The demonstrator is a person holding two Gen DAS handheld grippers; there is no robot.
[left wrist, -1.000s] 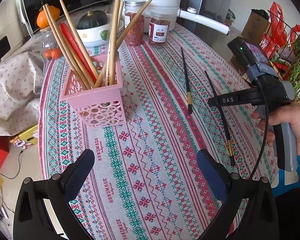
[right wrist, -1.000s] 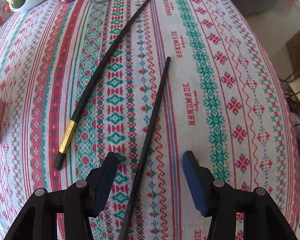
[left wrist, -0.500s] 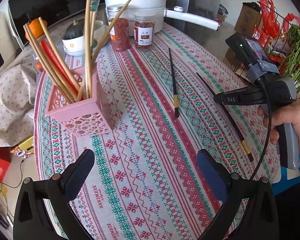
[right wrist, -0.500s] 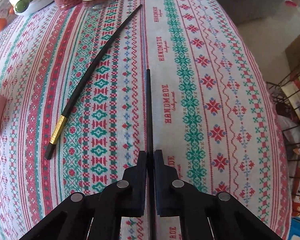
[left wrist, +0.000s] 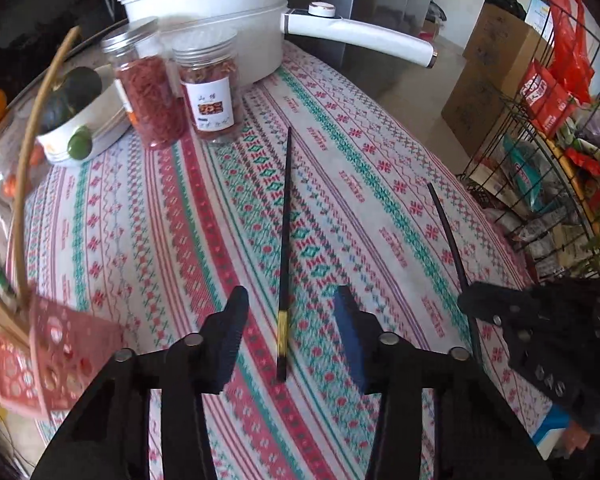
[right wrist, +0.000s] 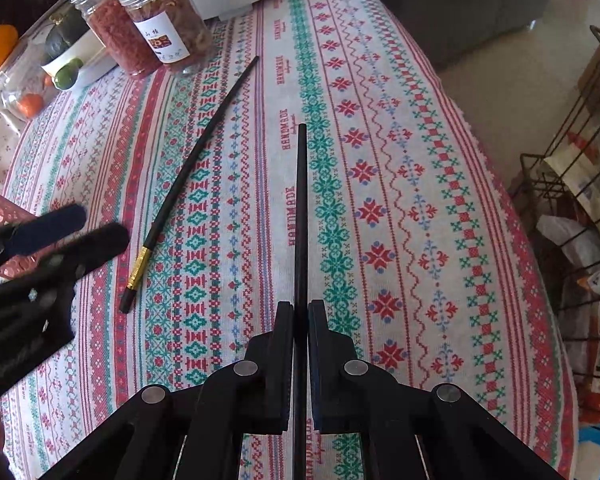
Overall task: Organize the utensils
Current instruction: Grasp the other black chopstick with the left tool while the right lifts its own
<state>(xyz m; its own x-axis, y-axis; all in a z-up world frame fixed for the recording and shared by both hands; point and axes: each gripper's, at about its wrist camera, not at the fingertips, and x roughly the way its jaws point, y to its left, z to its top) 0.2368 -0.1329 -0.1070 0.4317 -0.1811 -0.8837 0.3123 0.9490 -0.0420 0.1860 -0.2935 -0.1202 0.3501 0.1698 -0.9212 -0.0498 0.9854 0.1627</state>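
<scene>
A black chopstick with a gold band lies on the patterned tablecloth. My left gripper is open and straddles its gold-banded near end. My right gripper is shut on a second black chopstick, which points straight ahead, just above the cloth. In the left wrist view that held chopstick and the right gripper are at the right. The right wrist view shows the lying chopstick and the left gripper at the left. A pink basket with wooden chopsticks stands at lower left.
Two jars, a white pot with a long handle and a bowl holding a squash stand at the table's far end. A wire rack and cardboard boxes stand beyond the table's right edge.
My right gripper shut on the nearer black chopstick and lifted its tip off the cloth. The left gripper swung right and forward from the pink basket to straddle the other chopstick.
</scene>
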